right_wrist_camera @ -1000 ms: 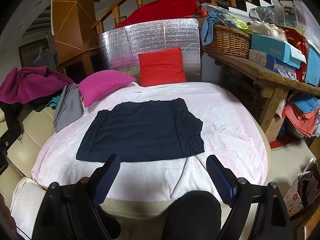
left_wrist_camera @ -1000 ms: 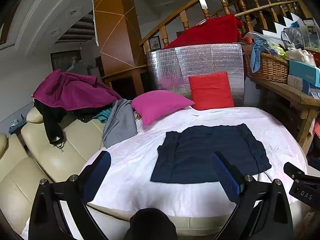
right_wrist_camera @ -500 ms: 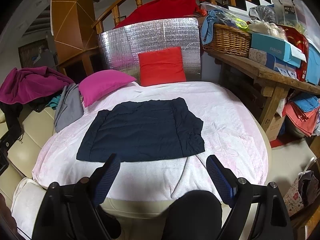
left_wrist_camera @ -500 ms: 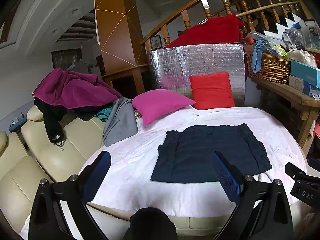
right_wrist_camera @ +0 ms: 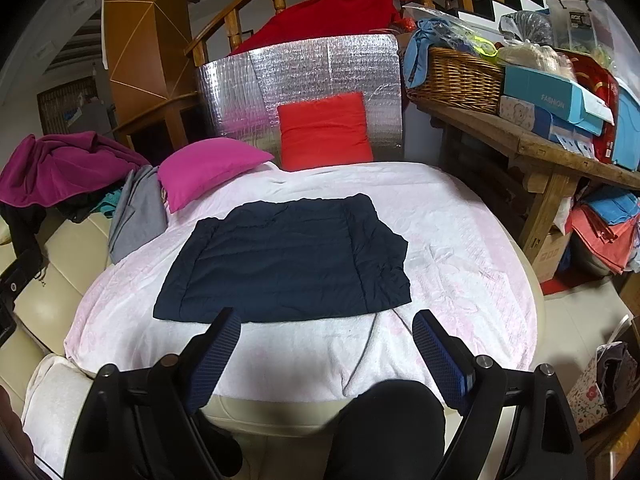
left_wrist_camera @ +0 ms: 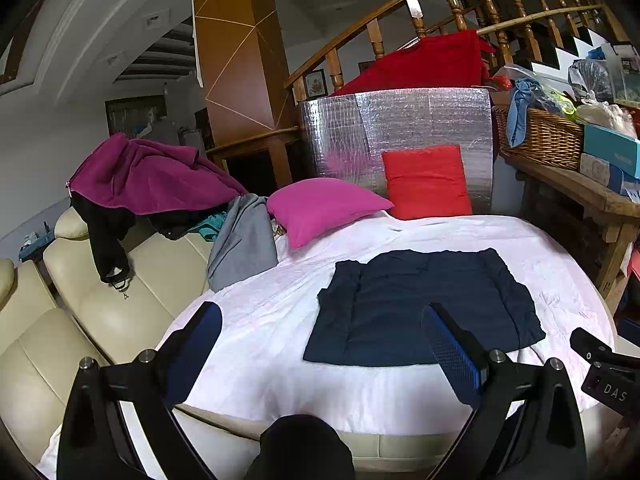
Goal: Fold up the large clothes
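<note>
cluttered living space framed the work: a cream leather sofa (left_wrist_camera: 100, 312), a wooden stair rail, and a round surface draped in a pale pink fleece blanket (right_wrist_camera: 460, 240). on that blanket, near its middle, lay the dark navy quilted garment (right_wrist_camera: 288, 260), flattened into a rough rectangle with its sides apparently turned in. judging by that shape, the folding looked partly done, and this moment read as a pause between folds. the next move would likely call for taking the near hem at two corners and carrying it over toward the far edge, keeping the layers square. the left gripper (left_wrist_camera: 320, 344) hovered short of the blanket's near side, tilted gently downward, its blue-padded tongs spread wide and pinching nothing. the right gripper (right_wrist_camera: 326, 344) hung beside it, angled more steeply toward the garment's near edge, tongs likewise spread and empty. neither touched the cloth.
</note>
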`<control>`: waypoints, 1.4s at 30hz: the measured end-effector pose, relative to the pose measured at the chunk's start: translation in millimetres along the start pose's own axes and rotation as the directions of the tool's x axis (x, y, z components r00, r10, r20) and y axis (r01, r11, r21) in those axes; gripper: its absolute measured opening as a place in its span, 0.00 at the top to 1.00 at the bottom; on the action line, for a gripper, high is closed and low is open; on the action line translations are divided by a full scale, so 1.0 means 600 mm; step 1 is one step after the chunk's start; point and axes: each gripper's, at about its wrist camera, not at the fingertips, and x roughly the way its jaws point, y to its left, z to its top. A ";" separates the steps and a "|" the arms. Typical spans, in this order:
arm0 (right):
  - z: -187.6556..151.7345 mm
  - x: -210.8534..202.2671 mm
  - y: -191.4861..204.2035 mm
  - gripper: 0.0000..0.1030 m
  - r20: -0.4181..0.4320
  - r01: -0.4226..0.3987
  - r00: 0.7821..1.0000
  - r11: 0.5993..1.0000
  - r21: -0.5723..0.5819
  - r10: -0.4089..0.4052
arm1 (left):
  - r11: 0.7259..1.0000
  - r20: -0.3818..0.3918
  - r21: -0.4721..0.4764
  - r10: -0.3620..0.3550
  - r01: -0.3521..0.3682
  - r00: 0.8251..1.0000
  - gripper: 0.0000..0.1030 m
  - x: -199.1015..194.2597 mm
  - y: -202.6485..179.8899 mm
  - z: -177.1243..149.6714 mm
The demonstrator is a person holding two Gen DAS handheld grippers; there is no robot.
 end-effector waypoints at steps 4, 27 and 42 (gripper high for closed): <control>0.000 0.001 0.001 0.13 -0.002 0.000 1.000 1.000 0.001 0.000 | 1.000 -0.001 0.000 0.002 -0.002 1.000 0.03 -0.001 -0.002 0.000; -0.004 -0.001 0.009 0.13 0.003 0.003 1.000 1.000 0.004 -0.003 | 1.000 0.002 -0.001 0.005 -0.005 1.000 0.03 0.001 -0.001 -0.004; 0.005 -0.007 0.012 0.13 0.022 0.009 1.000 1.000 0.000 -0.009 | 1.000 0.013 -0.003 0.005 -0.005 1.000 0.03 0.001 0.008 -0.005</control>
